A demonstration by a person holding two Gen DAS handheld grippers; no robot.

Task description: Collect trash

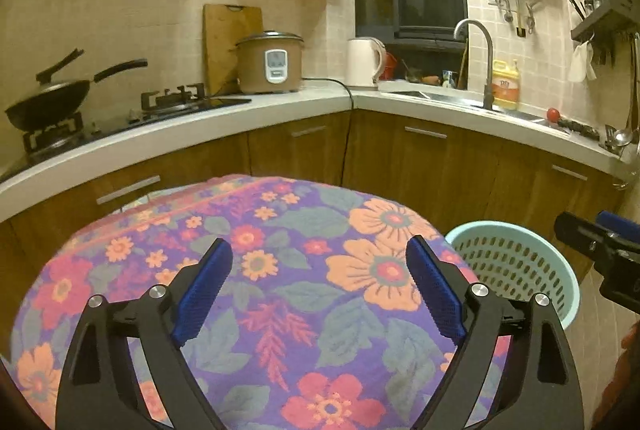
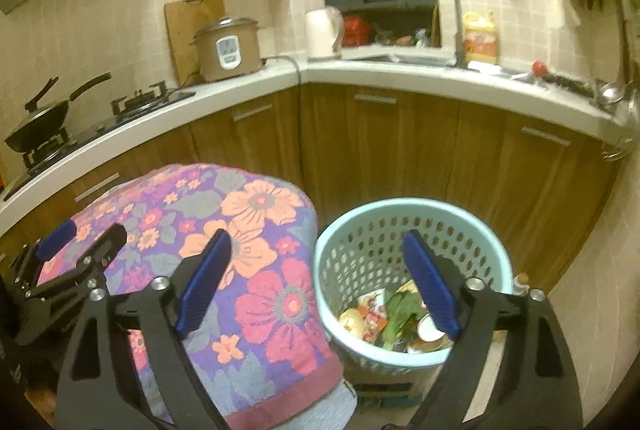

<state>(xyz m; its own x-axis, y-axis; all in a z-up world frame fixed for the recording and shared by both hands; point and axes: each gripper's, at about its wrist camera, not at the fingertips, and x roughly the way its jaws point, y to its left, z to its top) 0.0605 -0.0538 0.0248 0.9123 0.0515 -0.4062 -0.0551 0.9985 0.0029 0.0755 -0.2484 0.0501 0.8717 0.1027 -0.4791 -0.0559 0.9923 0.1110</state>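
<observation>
The left tongs [image 1: 320,282] stood wide and empty above the flowered cloth [image 1: 280,270] on the desk. The right tongs [image 2: 316,278] gaped wide, empty, over the desk's right edge and the basket [image 2: 472,230], where the trash [image 2: 396,318] lay.

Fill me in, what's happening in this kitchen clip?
A person holds a claw in each hand, collecting trash. The left claw is open and empty over the floral cloth. The right claw is also open and empty, over the edge of the light blue basket. Greens and packaging already lie in the basket. No trash shows on the cloth.
</observation>
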